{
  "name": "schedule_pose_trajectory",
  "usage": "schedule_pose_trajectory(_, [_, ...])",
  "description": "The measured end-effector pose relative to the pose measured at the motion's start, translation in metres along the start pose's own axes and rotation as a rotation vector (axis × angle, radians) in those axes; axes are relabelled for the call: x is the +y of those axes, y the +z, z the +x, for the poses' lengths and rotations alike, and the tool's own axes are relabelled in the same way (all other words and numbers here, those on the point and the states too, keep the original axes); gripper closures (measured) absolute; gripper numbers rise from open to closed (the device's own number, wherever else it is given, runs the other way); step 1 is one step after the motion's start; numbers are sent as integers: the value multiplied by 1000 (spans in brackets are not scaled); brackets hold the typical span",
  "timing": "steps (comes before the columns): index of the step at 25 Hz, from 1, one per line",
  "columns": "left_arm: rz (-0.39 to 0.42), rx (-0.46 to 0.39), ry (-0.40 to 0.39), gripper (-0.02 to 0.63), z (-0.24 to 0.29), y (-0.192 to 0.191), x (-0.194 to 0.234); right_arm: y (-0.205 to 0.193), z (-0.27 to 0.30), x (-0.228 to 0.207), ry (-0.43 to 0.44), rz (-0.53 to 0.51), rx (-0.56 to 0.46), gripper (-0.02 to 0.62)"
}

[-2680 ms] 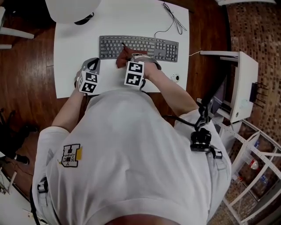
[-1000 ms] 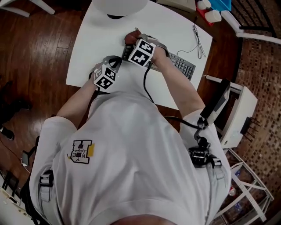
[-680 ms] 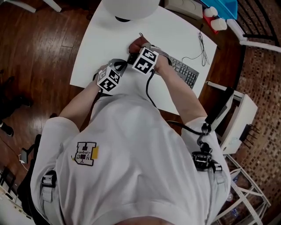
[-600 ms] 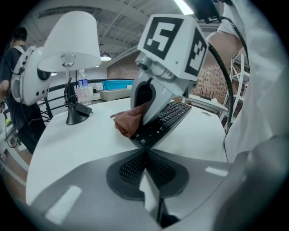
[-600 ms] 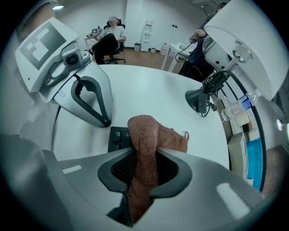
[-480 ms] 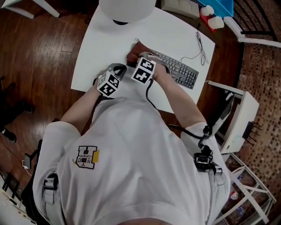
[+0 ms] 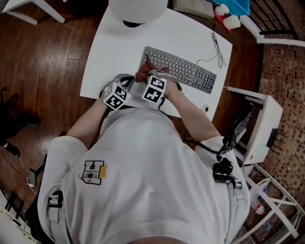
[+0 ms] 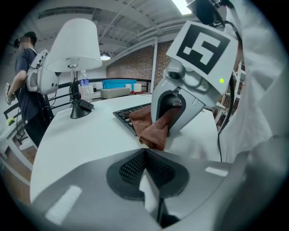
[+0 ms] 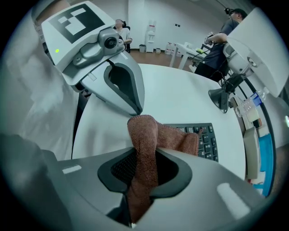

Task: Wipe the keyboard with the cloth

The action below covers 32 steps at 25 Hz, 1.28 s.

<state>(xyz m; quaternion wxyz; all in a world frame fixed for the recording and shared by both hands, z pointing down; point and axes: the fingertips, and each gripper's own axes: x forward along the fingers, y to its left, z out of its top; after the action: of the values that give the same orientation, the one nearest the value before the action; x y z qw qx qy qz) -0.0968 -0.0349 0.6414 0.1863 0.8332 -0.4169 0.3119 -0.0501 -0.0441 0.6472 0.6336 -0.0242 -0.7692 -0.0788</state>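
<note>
A dark grey keyboard (image 7: 181,70) lies slantwise on the white table (image 7: 109,52). My right gripper (image 7: 144,76) points steeply down at the keyboard's near left corner, shut on a brown cloth (image 7: 141,73). The cloth (image 9: 143,135) runs up between the jaws, and its free end drapes over the end keys (image 9: 208,140). My left gripper (image 7: 125,80) hovers just left of it, over bare table, jaws shut with nothing between them. In the left gripper view the cloth (image 8: 151,129) hangs from the right gripper beside the keyboard (image 8: 128,113).
A white lamp (image 7: 138,9) stands at the table's far edge, its black base (image 8: 81,107) beyond the keyboard's left end. The keyboard's cable (image 7: 218,52) trails off at the far right. Wooden floor (image 7: 43,57) surrounds the table. A person (image 8: 27,76) stands in the background.
The right gripper has drawn the cloth from the top of the keyboard's left end toward its near corner. The left gripper shifted a little alongside. More of the keyboard now shows.
</note>
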Motion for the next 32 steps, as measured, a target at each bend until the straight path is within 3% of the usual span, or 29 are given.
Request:
schedule_pose_trajectory(3, [-4, 6, 3, 606, -7, -8, -4, 1, -7, 21, 41, -27, -8, 506])
schedule_pose_trajectory(6, [-13, 6, 15, 606, -16, -14, -3, 10, -32, 35, 151, -22, -72, 506])
schedule_pose_trajectory(8, [-23, 11, 28, 606, -21, -18, 1, 15, -47, 30, 227, 7, -110, 506])
schedule_pose_trajectory(10, [-28, 19, 38, 606, -22, -21, 5, 16, -52, 8, 234, 35, -121, 506])
schedule_pose_trajectory(12, [-28, 22, 45, 606, -22, -19, 7, 15, -45, -24, 165, 43, -118, 506])
schedule_pose_trajectory(14, [-28, 20, 51, 606, -21, -15, 7, 12, -33, -58, 28, 14, -90, 505])
schedule_pose_trajectory(16, [-26, 16, 56, 606, -20, -11, 7, 8, -24, -82, -127, -56, -54, 504])
schedule_pose_trajectory(18, [-24, 12, 61, 606, -21, -7, 9, 5, -18, -84, -221, -147, -20, 503])
schedule_pose_trajectory(20, [-22, 13, 62, 606, -22, -7, 10, 2, -11, -73, -259, -206, -12, 503])
schedule_pose_trajectory(23, [-16, 21, 60, 606, -20, -9, 12, 2, -8, -69, -303, -212, -31, 503])
schedule_pose_trajectory(32, [16, 22, 53, 606, -15, -8, 6, -8, -7, -50, -293, -160, -49, 496])
